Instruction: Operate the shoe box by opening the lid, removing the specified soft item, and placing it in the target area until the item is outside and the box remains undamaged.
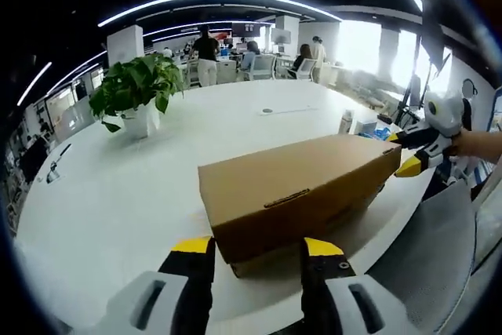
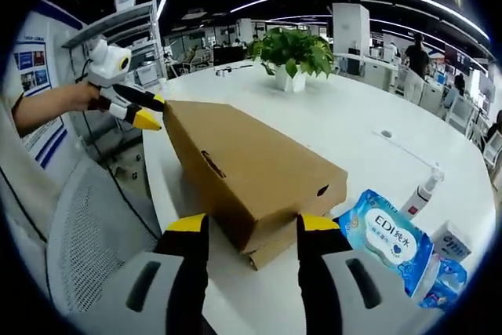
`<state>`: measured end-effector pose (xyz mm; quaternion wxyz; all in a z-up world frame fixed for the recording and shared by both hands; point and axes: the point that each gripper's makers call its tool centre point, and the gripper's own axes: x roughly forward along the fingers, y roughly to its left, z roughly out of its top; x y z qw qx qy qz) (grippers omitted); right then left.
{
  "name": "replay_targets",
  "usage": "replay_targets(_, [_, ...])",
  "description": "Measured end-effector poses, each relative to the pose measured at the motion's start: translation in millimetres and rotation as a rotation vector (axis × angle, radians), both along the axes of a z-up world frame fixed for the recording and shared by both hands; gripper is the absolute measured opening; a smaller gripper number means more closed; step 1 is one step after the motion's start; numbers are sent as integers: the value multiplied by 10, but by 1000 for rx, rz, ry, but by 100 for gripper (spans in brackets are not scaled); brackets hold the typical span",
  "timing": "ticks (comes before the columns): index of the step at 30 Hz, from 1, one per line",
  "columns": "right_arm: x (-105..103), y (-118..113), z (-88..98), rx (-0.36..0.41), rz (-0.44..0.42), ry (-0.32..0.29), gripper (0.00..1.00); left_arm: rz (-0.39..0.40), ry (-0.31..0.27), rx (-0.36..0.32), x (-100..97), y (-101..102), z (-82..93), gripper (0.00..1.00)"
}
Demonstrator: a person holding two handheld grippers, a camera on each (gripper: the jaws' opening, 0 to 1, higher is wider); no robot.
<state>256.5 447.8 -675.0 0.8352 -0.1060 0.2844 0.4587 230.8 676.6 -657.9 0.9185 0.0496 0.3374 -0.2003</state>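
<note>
Brown cardboard shoe box [image 1: 302,191] lying lid-down-shut on the white tabletop [image 1: 118,194], long axis running between the two people-held tools, one short end toward each camera. Left tongs [image 1: 256,247] parted wide, yellow-tipped jaws flanking the near short end, apparently not yet touching the cardboard. Right tongs [image 2: 252,223] likewise spread at the opposite end, just beside the lower corner. Seen again from the far side in each view: right tongs [image 1: 408,153] beside the box's far corner with a hand [image 1: 474,145] behind; left tongs [image 2: 145,111] at the other far corner, held by a hand [image 2: 78,96] on a level forearm. Main risks, as a judgement: crushing or creasing a corner by pinching too hard across the thin cardboard; tearing the front tab slot [image 1: 286,198] if the lid gets pried there; box sliding toward the tabletop edge if one end lifts without the other braced. Wet-wipe pack [image 2: 388,241] and small bottle [image 2: 420,194] near the right end, liable to be knocked. Potted plant [image 1: 137,92] well apart.
</note>
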Motion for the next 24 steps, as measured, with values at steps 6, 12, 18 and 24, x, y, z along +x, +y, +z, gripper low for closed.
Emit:
replay_targets(6, [-14,-2,-76,-8,-4,11,42,13,21,-10,-2,28,-108,43])
replay_targets(12, [4,-17,-164,-21,-21,15,38,20,42,-5,2,53,-232,41])
replay_targets(18, [5,-9,-264,-38,-31,21,38,35,72,-6,14,57,-355,39])
replay_targets(24, [-1,-8,-338,-67,-22,7,37,61,99,-15,26,74,-431,38])
